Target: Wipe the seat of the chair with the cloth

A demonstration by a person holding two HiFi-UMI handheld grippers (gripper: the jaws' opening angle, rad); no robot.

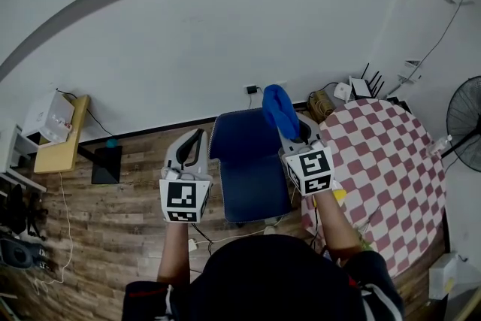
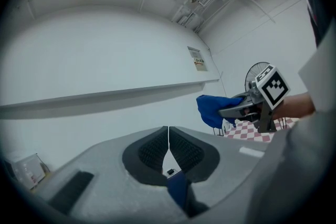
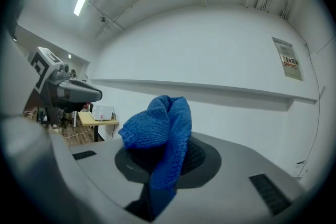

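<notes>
Two grippers hang level over a blue chair (image 1: 248, 162), one at each side of its seat. The right gripper (image 1: 285, 131) is clamped on the blue cloth (image 1: 276, 107), which bunches up from its jaws, clear of the seat. The left gripper (image 1: 197, 137) has its jaws pressed together, with nothing between them.

At frame centre, side by side and level: grey plastic left gripper (image 1: 197, 139), jaws pressed together, empty; grey plastic right gripper (image 1: 289, 135) clamping blue knitted cloth (image 1: 276, 107).
</notes>
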